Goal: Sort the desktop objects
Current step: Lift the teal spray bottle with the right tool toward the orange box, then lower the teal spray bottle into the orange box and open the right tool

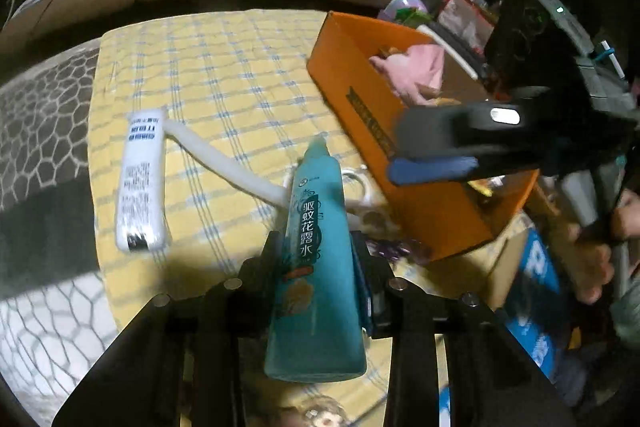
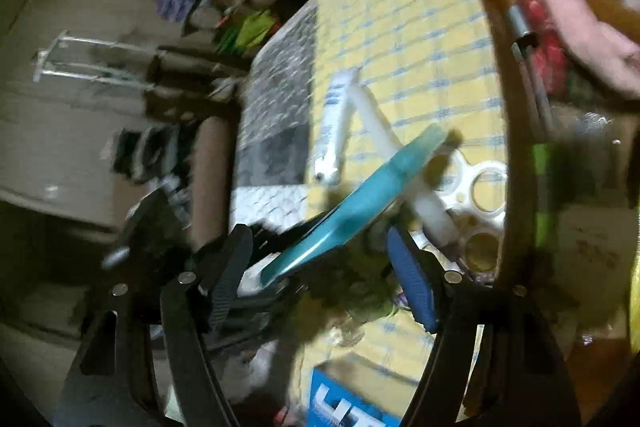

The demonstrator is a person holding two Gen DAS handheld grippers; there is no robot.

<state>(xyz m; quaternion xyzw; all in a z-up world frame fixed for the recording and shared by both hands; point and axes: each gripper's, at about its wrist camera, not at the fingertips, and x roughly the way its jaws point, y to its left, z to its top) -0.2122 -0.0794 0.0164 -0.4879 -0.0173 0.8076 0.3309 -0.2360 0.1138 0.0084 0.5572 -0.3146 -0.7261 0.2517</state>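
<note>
- the teal bottle [image 1: 316, 263] sat clamped between my left gripper [image 1: 318, 259] fingers, lifted above the yellow checked cloth [image 1: 224, 75], cap pointing away.
- my right gripper [image 2: 320, 259] stood wide apart, holding nothing.
- left view alone showed the orange box [image 1: 400, 155]'s pink cloth [image 1: 416, 71].
- right view showed the bottle tilted.

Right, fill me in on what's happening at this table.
A person is sorting clutter with two handheld grippers. The left gripper is shut on a teal plastic bottle with Chinese lettering, held above the yellow checked tablecloth. The right gripper is open and holds nothing, near the orange cardboard box, which already contains a pink cloth. A white tube with black print and a white plastic scoop lie on the cloth.
</note>
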